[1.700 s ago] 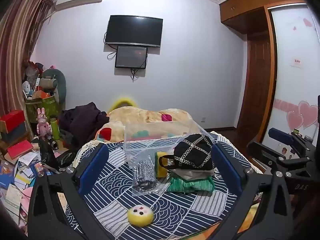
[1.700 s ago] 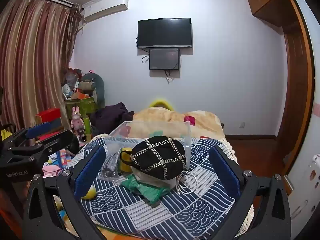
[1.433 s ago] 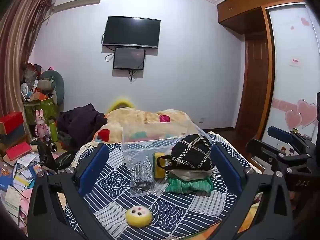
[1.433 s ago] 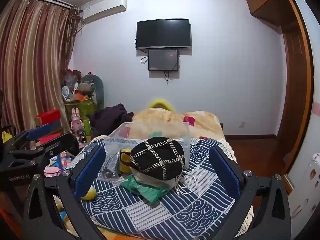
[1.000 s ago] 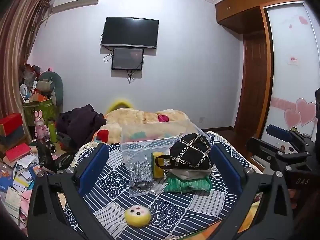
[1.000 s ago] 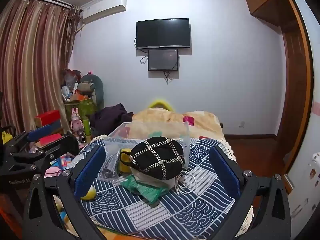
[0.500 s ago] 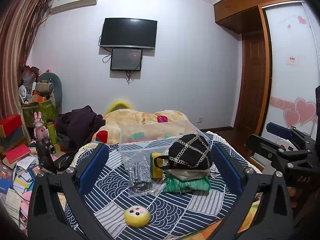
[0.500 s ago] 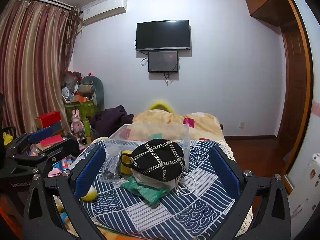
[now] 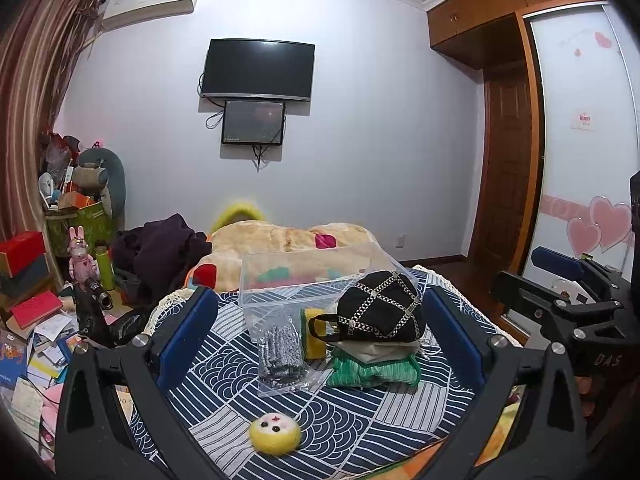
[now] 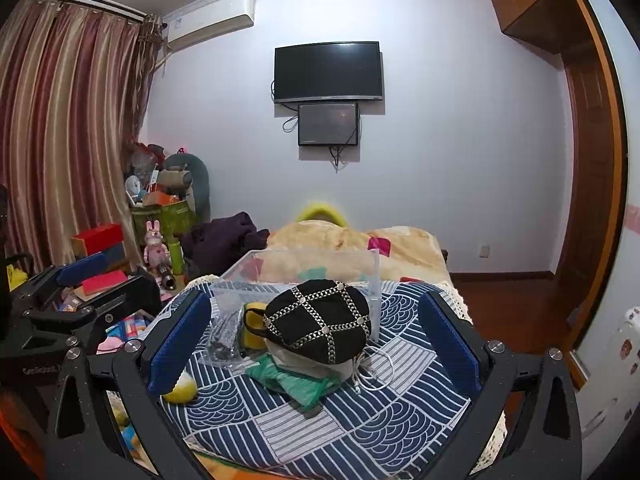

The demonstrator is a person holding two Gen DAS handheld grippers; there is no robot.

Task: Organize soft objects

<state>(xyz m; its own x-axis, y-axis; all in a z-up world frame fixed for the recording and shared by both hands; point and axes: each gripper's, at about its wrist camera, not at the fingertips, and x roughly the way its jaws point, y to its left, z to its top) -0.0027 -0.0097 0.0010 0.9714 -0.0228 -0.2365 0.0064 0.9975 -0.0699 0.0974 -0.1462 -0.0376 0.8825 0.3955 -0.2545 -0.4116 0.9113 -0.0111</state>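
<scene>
Our left claw (image 9: 320, 340) and right claw (image 10: 314, 344) both hang wide open, holding nothing. Beyond them on the patterned bed cover (image 9: 360, 420), the black hat (image 9: 380, 312) tops a green cloth (image 9: 372, 372), just before a clear box (image 9: 312, 276); a yellow plush ball (image 9: 275, 433) lies nearer, left.
</scene>
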